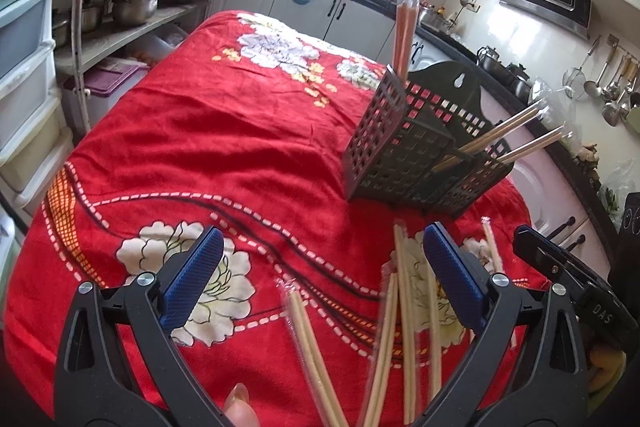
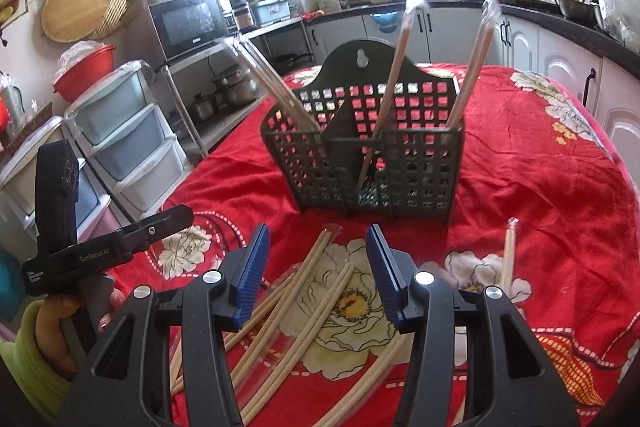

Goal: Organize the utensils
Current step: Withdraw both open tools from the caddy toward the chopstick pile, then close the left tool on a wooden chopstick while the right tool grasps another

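Observation:
A dark perforated utensil holder (image 2: 384, 163) stands on the red floral cloth; it also shows in the left wrist view (image 1: 416, 155). Three wrapped chopstick pairs stand in it (image 2: 390, 83). Several loose wrapped chopstick pairs (image 2: 296, 299) lie on the cloth in front of it, also in the left wrist view (image 1: 400, 315). My right gripper (image 2: 318, 271) is open and empty, just above the loose chopsticks. My left gripper (image 1: 320, 275) is open and empty, over the same pile. One more pair (image 2: 509, 251) lies apart to the right.
The red cloth (image 1: 224, 131) covers a table. Plastic drawers (image 2: 132, 139) and a metal shelf with pots (image 2: 228, 91) stand to the left. Kitchen counters (image 2: 560, 39) run behind and to the right. The left gripper's body (image 2: 100, 251) shows in the right wrist view.

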Motion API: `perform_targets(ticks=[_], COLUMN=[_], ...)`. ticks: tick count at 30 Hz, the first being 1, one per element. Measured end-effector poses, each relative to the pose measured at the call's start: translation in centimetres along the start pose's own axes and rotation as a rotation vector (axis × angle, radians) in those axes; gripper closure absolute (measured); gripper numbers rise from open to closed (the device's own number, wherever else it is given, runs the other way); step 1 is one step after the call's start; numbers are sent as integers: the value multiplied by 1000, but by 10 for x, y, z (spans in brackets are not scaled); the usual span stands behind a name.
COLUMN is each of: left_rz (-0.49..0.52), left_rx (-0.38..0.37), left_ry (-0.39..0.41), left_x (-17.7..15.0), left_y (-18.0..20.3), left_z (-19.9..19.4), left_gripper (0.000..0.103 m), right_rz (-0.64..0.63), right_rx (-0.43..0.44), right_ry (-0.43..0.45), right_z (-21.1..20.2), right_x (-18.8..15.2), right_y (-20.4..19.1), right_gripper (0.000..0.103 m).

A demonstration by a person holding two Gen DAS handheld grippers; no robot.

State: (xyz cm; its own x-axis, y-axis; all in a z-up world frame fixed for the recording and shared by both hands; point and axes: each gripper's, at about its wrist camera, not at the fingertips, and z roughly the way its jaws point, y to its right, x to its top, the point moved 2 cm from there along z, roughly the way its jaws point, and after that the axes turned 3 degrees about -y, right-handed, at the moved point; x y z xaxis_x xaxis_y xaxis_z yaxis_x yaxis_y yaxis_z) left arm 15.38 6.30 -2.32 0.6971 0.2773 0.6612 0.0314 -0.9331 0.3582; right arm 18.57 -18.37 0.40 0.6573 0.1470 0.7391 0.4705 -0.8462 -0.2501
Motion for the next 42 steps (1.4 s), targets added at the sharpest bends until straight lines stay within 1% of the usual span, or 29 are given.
perform_targets(ticks=[11,15,17,19,21,25,27,30,32,38,40,42], left_rz=[-15,-10,-10,-13,-16,-26,-25,-22,-21,-5,-12,-21], left_rx=[20,5,-2,-10,-17,-45,-47,-48,-46,-30,-28,-29], left_ry=[-63,-94,-109,-125,-142,-179,-192,-197,-198,-194,-194,-196], left_x=[-16,-23,-26,-30,-33,-37,-39,-40,-39,-36,-35,-34], left_y=[-15,-16,-16,-16,-17,-17,-17,-17,-19,-22,-25,-28], left_z=[12,17,20,22,24,31,34,37,40,44,45,46], left_gripper=[11,11,13,25,30,45,48,48,51,65,74,79], right_rz=[-6,-4,-4,-3,2,13,14,19,23,40,45,60], right_rx=[-7,-13,-16,-22,-27,-35,-38,-43,-48,-63,-71,-72], right_ry=[-86,-114,-128,-141,-155,-171,-178,-192,-204,-258,-279,-300], right_z=[25,33,36,40,43,48,51,55,59,77,84,91], right_x=[-12,-15,-16,-18,-20,-22,-22,-24,-25,-25,-24,-23], right_y=[-6,-6,-5,-5,-4,-1,0,1,2,8,11,16], right_gripper=[55,55,55,55,55,55,55,55,55,55,55,55])
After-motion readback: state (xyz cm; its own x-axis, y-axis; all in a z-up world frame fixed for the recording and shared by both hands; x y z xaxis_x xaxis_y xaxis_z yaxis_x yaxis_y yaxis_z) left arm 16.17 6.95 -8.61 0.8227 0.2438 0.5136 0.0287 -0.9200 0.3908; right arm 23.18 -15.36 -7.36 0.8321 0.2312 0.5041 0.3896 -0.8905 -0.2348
